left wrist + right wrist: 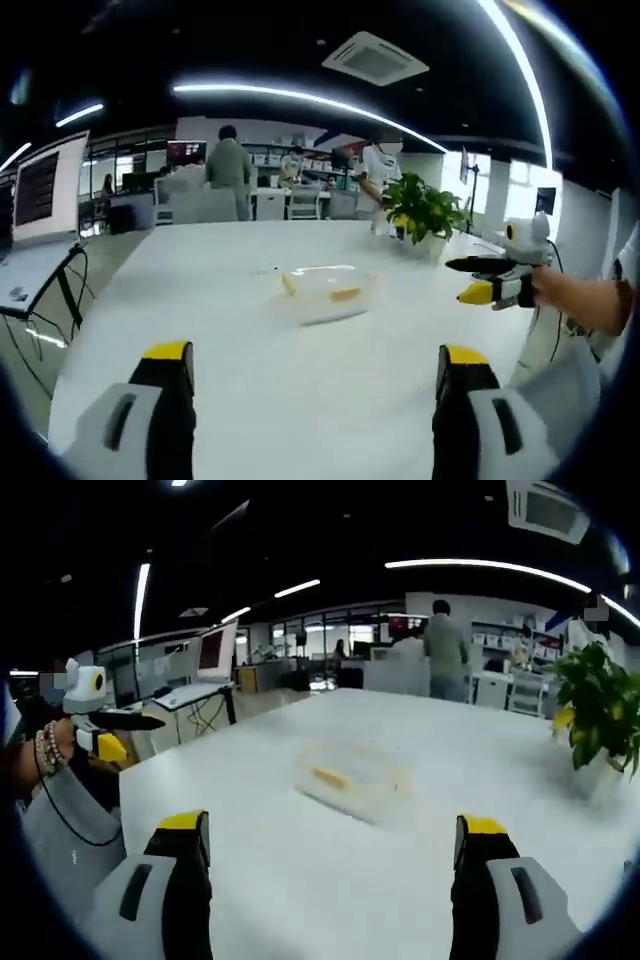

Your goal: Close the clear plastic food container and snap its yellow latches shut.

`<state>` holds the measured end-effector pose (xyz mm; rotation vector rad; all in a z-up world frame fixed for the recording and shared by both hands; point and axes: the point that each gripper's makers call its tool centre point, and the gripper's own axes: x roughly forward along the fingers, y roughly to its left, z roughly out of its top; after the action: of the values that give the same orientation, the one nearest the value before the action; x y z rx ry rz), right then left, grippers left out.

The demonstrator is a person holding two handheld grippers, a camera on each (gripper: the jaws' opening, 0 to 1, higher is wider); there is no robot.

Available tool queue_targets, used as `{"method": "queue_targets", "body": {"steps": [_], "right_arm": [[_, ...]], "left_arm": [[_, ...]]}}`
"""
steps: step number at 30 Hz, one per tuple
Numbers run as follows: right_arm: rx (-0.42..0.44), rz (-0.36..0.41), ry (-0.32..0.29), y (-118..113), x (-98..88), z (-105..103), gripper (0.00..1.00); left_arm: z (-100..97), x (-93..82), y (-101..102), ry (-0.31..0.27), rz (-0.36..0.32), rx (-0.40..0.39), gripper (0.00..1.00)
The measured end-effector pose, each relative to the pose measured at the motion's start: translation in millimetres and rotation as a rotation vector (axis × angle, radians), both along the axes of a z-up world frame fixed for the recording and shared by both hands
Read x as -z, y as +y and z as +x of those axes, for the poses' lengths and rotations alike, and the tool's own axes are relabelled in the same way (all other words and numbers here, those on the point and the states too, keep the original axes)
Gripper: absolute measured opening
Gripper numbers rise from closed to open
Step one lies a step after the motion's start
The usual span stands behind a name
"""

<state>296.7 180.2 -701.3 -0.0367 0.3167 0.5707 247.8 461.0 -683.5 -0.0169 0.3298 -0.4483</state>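
- Both claws stand with jaws apart, empty: left gripper [305,385], right gripper [335,865].
- One clear plastic food container [325,290] with yellow latches [345,294] sits mid-way on the white table [300,400], well apart from both.
- Approach step, I judge; next, reach in and press its lid down.
- One potted green plant [425,210] stands behind.

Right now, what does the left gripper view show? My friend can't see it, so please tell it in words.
A clear plastic food container with yellow latches sits on a white table. The left gripper is open and apart from it. The right gripper enters from the right near a potted plant.
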Motion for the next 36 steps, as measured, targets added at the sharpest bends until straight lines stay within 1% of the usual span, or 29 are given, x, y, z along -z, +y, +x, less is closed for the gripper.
{"method": "queue_targets", "body": {"steps": [2,3,5,6,7,8,10,11,12,13,15,16,17,18,20,21,23,25,27,28,30,32,33,34,35,36], "right_arm": [[0.034,0.029,-0.015,-3,-4.9,-9,1.00],[0.043,0.046,-0.018,-3,-6.9,-13,1.00],[0.052,0.054,-0.023,-2,-8.6,-25,1.00],[0.069,0.044,-0.043,-3,-10.8,-30,1.00],[0.079,0.035,-0.068,-4,-13.3,-34,1.00],[0.092,0.031,-0.097,-5,-16.9,-40,1.00],[0.111,0.042,-0.118,-6,-21.0,-51,1.00],[0.117,0.046,-0.117,-7,-21.8,-54,0.99],[0.130,0.056,-0.118,-8,-23.9,-59,0.98],[0.136,0.061,-0.120,-9,-25.3,-62,0.98],[0.159,0.068,-0.127,-13,-27.6,-69,0.96],[0.162,0.070,-0.126,-13,-27.7,-71,0.95],[0.175,0.078,-0.124,-15,-28.4,-75,0.94],[0.181,0.085,-0.125,-16,-29.3,-78,0.93],[0.190,0.099,-0.133,-16,-31.4,-87,0.92],[0.192,0.099,-0.137,-16,-32.0,-93,0.92],[0.206,0.079,-0.139,-16,-29.9,-102,0.92],[0.217,0.078,-0.140,-16,-26.1,-113,0.90],[0.216,0.074,-0.137,-13,-21.9,-120,0.90],[0.212,0.066,-0.126,-11,-17.5,-126,0.90],[0.200,0.066,-0.128,-6,-14.7,-131,0.88],[0.191,0.065,-0.148,0,-14.0,-134,0.87],[0.196,0.065,-0.154,1,-13.6,-134,0.87],[0.205,0.072,-0.156,4,-12.7,-134,0.88],[0.210,0.082,-0.156,6,-12.1,-134,0.88],[0.217,0.099,-0.162,9,-13.1,-135,0.88]], "left_arm": [[-11.2,1.5,14,-0.003,0.015,-0.014,0.99],[-17.8,0.6,23,-0.008,-0.004,-0.027,0.99],[-25.7,-2.3,31,-0.021,-0.065,-0.045,0.99],[-32.1,-2.7,37,-0.028,-0.095,-0.058,0.99],[-36.0,-2.6,42,-0.039,-0.100,-0.066,0.99],[-37.9,-7.8,48,-0.070,-0.114,-0.091,0.99],[-38.0,-22.1,50,-0.115,-0.137,-0.107,0.99],[-39.8,-26.4,49,-0.117,-0.134,-0.094,0.99],[-42.0,-33.6,48,-0.144,-0.123,-0.073,0.99],[-44.2,-34.3,48,-0.149,-0.104,-0.066,0.99],[-48.4,-33.1,54,-0.184,-0.026,-0.062,0.99],[-50.1,-29.9,59,-0.193,0.022,-0.069,0.97],[-53.2,-24.9,66,-0.185,0.060,-0.090,0.96],[-55.8,-22.3,67,-0.176,0.058,-0.090,0.96],[-63.3,-20.8,68,-0.183,0.025,-0.088,0.97],[-67.0,-19.6,68,-0.179,-0.012,-0.093,0.97],[-73.2,-13.8,70,-0.155,-0.037,-0.101,0.96],[-77.8,-8.6,70,-0.148,-0.030,-0.103,0.95],[-80.9,-5.2,70,-0.143,-0.027,-0.105,0.95],[-82.4,-4.2,69,-0.143,-0.031,-0.105,0.95],[-83.6,-3.9,66,-0.147,-0.084,-0.111,0.95],[-83.2,0.9,63,-0.134,-0.108,-0.120,0.96],[-82.9,2.5,61,-0.138,-0.109,-0.121,0.96],[-82.3,0.4,55,-0.172,-0.113,-0.096,0.94],[-81.4,-5.7,50,-0.219,-0.132,-0.076,0.92],[-81.5,-14.7,44,-0.289,-0.163,-0.067,0.90]]}}
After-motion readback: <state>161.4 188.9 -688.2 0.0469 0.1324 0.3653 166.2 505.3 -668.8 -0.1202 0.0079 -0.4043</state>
